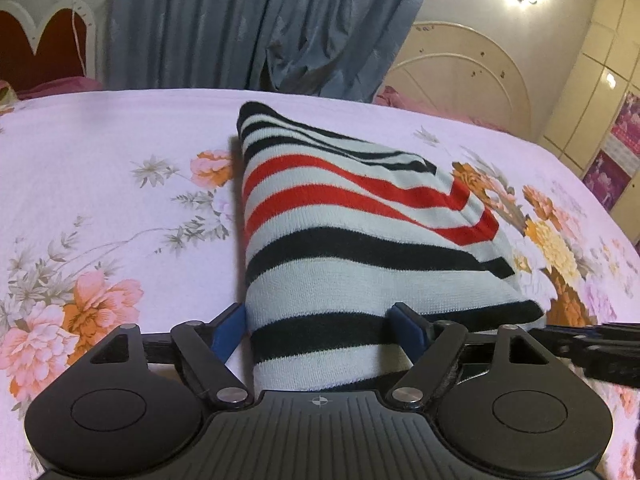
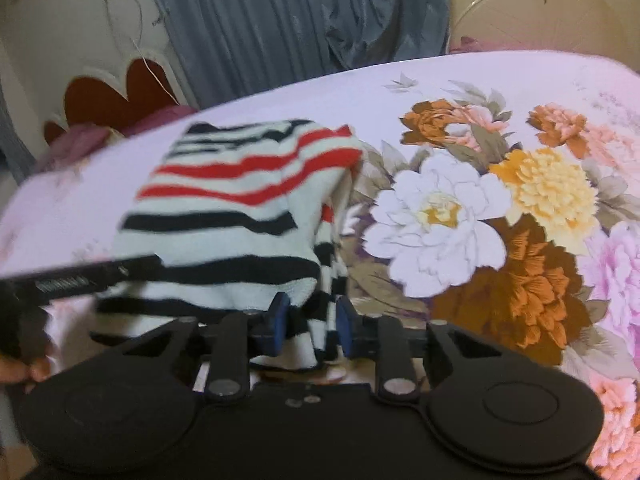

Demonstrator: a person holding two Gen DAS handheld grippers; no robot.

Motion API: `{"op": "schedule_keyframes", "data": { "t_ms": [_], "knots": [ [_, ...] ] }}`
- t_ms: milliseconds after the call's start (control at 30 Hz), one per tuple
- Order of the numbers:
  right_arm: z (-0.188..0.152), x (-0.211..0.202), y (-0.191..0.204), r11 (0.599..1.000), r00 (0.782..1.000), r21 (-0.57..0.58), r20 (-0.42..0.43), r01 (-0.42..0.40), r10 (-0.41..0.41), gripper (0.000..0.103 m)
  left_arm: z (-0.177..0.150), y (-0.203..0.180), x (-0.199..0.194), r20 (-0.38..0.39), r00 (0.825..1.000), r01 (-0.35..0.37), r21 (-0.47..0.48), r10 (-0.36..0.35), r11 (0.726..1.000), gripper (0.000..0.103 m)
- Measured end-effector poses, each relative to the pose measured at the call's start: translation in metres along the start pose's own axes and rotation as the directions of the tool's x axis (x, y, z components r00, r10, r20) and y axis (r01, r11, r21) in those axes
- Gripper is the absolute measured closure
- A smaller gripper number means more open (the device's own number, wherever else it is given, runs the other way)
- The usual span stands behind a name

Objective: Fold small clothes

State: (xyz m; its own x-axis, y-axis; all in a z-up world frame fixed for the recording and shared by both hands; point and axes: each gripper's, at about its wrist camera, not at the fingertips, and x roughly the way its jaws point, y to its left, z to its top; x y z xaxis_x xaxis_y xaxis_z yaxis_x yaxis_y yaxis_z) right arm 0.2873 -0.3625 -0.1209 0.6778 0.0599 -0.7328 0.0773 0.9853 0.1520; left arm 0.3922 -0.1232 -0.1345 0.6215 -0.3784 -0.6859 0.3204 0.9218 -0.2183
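Note:
A small knitted garment [image 1: 340, 240] with white, black and red stripes lies folded on the bed, stretching away from me. My left gripper [image 1: 320, 326] has its blue pads wide apart with the garment's near edge between them. In the right wrist view the same garment [image 2: 240, 208] lies at the left. My right gripper [image 2: 310, 326] has its blue pads closed around the garment's near right corner, which hangs bunched between them. The left gripper's black body [image 2: 80, 278] crosses the left of that view.
The bed is covered by a pink sheet [image 1: 120, 140] with large flower prints [image 2: 440, 216]. Blue curtains [image 1: 248, 20], a white and red headboard [image 1: 44, 36] and cream cupboards [image 1: 460, 72] stand behind the bed.

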Motion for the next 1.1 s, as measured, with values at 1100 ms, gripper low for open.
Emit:
{"op": "schedule_keyframes", "data": {
  "t_ms": [1100],
  "knots": [
    [0.111, 0.055, -0.006, 0.994, 0.999, 0.105, 0.0, -0.034, 0.035, 0.041, 0.091, 0.009, 0.05, -0.08, 0.996, -0.034, -0.059, 0.03, 0.998, 0.023]
  ]
}}
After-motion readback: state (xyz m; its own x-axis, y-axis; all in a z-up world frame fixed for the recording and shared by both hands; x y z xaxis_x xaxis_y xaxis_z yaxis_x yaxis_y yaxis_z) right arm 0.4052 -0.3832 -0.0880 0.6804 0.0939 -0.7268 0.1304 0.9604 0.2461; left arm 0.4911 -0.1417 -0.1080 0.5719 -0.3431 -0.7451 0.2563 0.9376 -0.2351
